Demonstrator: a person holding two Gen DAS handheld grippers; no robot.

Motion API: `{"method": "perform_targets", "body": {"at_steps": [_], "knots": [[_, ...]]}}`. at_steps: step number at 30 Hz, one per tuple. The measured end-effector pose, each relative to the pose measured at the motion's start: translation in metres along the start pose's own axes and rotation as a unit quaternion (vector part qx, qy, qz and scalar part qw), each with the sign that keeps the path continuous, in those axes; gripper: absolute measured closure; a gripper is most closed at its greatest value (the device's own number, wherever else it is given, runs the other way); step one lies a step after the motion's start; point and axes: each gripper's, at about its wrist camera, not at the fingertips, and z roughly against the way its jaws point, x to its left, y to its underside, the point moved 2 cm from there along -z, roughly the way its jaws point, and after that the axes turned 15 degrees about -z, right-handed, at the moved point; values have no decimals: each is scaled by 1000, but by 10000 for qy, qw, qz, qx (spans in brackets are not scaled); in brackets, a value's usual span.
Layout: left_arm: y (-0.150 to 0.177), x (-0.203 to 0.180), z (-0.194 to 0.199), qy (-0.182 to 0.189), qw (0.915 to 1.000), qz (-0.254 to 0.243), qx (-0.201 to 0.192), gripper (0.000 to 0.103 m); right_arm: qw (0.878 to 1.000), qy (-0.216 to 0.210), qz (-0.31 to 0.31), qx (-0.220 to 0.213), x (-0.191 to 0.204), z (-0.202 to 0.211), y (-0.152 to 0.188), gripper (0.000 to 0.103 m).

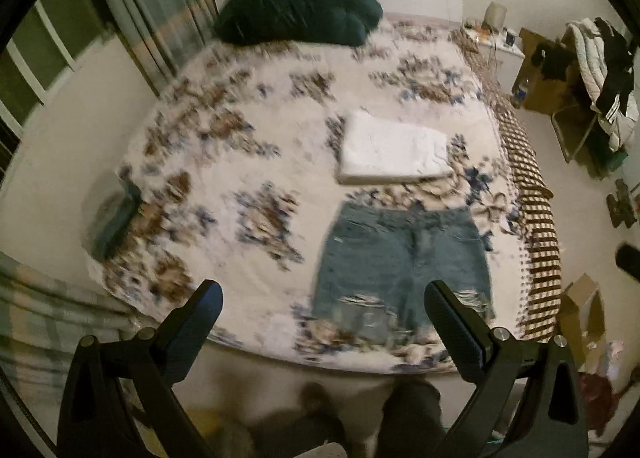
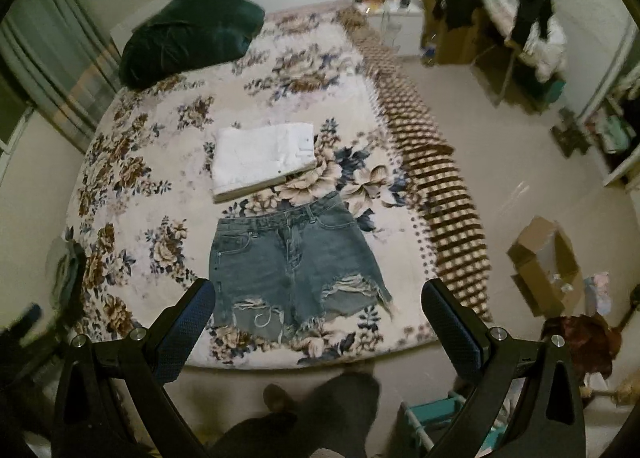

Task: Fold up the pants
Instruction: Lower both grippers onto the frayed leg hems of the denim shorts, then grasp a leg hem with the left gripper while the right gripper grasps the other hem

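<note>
Frayed denim shorts [image 2: 296,262] lying flat on floral bedspread [image 2: 132,161], folded white pants [image 2: 262,159] just beyond; left gripper [image 1: 324,306] and right gripper [image 2: 316,302] both hovering wide open, gripping nothing.

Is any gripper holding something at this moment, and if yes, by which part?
Nothing is held. The left gripper and the right gripper are both open above the bed's edge, and the denim shorts lie flat and untouched on the bed.
</note>
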Motion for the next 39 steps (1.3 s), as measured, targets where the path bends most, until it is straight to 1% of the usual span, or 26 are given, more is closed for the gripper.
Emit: {"method": "perform_targets", "body": {"at_steps": [2,3,4,5,7,9,11,13,15,16,18,19,21,22,23,24,25,26,28,31,33,34,35,37,38,39], "knots": [[-11,-35,-36,-65,9998,79,197,0,9998,-151,6,130,-18,-40,-32,0],[-17,-60,-60,-72,9994,94,319,0,9995,-211,62,213,-30,-68,-52,0],[-20,-75,-73,-86,9992,85,392,0,9994,-226,96,242,-41,-87,-66,0],[-24,-105,-101,-53,9985,53,551,0,9992,-224,144,290,-52,-111,-83,0],[-27,-152,-145,34,9968,10,796,0,9987,-155,242,418,-78,-163,-112,0],[-23,-205,-195,254,9938,-47,1082,0,9980,-43,311,555,-108,-217,-136,0],[-9,-261,-250,531,9871,-108,1508,0,9970,40,363,681,-137,-260,-148,0],[7,-310,-296,618,9798,-275,1882,0,9955,46,381,870,-165,-302,-153,0],[20,-340,-330,566,9750,-409,2110,0,9925,3,402,1152,-190,-345,-152,0],[27,-355,-351,508,9721,-461,2244,1,9910,-51,435,1268,-197,-357,-146,0],[38,-366,-372,445,9684,-490,2404,16,9870,-102,565,1500,-210,-393,-143,0],[45,-370,-383,464,9668,-458,2472,27,9848,-147,626,1612,-209,-404,-136,0],[49,-368,-387,568,9702,-271,2340,34,9793,-294,771,1848,-203,-428,-125,0],[51,-364,-383,698,9733,-127,2185,45,9768,-363,835,1939,-198,-438,-122,0],[51,-362,-380,843,9743,-62,2089,62,9742,-427,891,2028,-192,-448,-119,0],[53,-359,-374,983,9750,-8,1993,70,9709,-494,934,2148,-183,-459,-117,0],[54,-355,-367,1072,9761,31,1888,87,9679,-590,959,2245,-175,-469,-116,0],[55,-350,-360,1113,9769,59,1825,92,9642,-754,980,2345,-163,-482,-117,0],[56,-337,-351,1260,9769,201,1712,96,9574,-882,1019,2555,-140,-497,-111,0],[57,-316,-344,1459,9757,429,1579,98,9481,-952,1111,2823,-103,-529,-107,1],[61,-296,-334,1548,9749,579,1493,98,9422,-964,1055,3030,-81,-554,-104,9],[61,-287,-328,1573,9751,636,1424,99,9391,-979,1054,3122,-72,-562,-102,28],[60,-279,-324,1613,9749,687,1374,99,9368,-973,1061,3189,-63,-569,-100,58],[60,-255,-309,1680,9747,829,1216,99,9382,-849,1118,3163,-47,-575,-97,85],[59,-245,-302,1689,9752,864,1137,99,9420,-756,1159,3057,-41,-572,-95,91],[58,-230,-291,1716,9751,946,1035,99,9447,-691,1221,2964,-32,-566,-94,93]]}}
